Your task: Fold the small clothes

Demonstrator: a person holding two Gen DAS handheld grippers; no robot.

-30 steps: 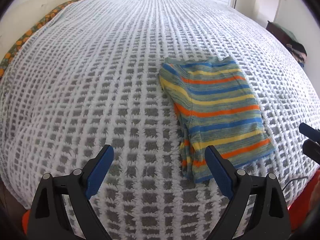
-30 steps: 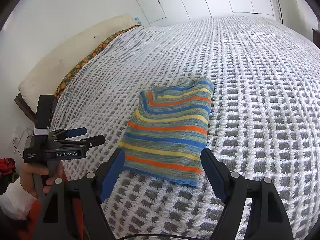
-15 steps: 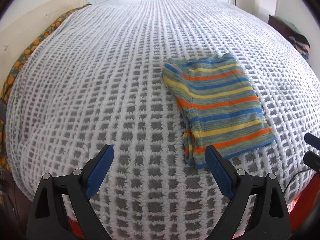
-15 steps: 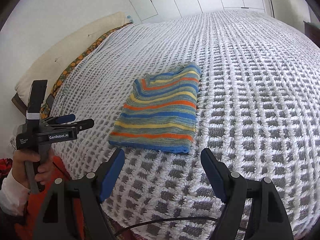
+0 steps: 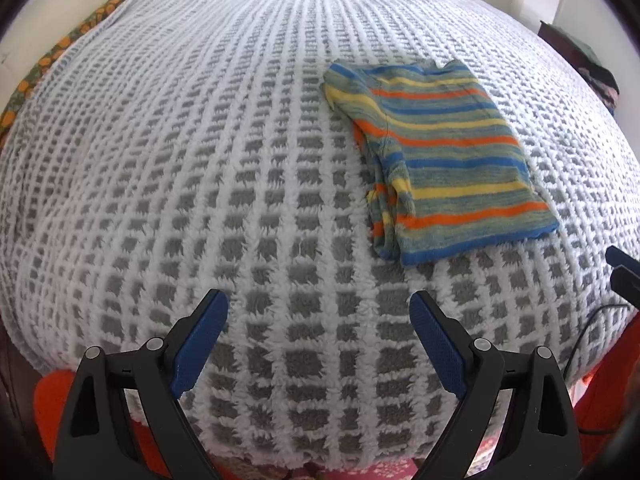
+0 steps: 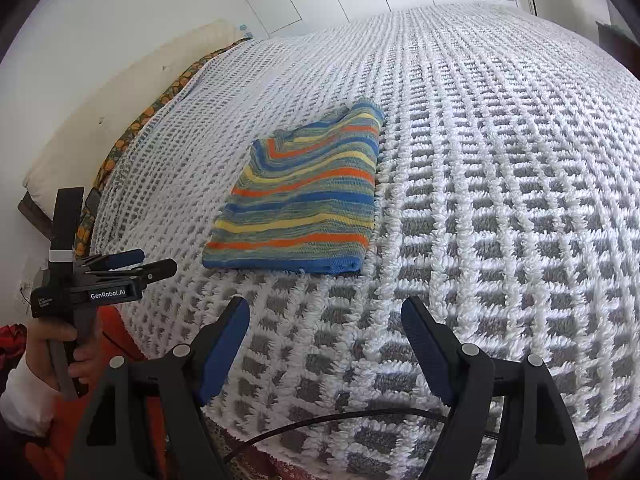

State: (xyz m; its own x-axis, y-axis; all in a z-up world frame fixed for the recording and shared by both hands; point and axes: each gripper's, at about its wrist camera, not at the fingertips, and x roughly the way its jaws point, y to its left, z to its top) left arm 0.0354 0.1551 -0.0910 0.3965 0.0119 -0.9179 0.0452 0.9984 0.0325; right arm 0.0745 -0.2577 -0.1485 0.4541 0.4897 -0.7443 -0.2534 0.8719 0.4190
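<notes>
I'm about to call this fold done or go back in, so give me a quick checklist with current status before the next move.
1. Left claw open and holding nothing: ok.
2. Right claw open and holding nothing: ok.
3. Both claws apart from the striped garment, nothing snagged: ok.
4. Garment folded into a compact rectangle on the blanket: ok.
5. Edges aligned: not ok. In the left wrist view, lower layers stick out along the garment's left side.
6. Cable below the right claw clear of the garment: ok.
</notes>
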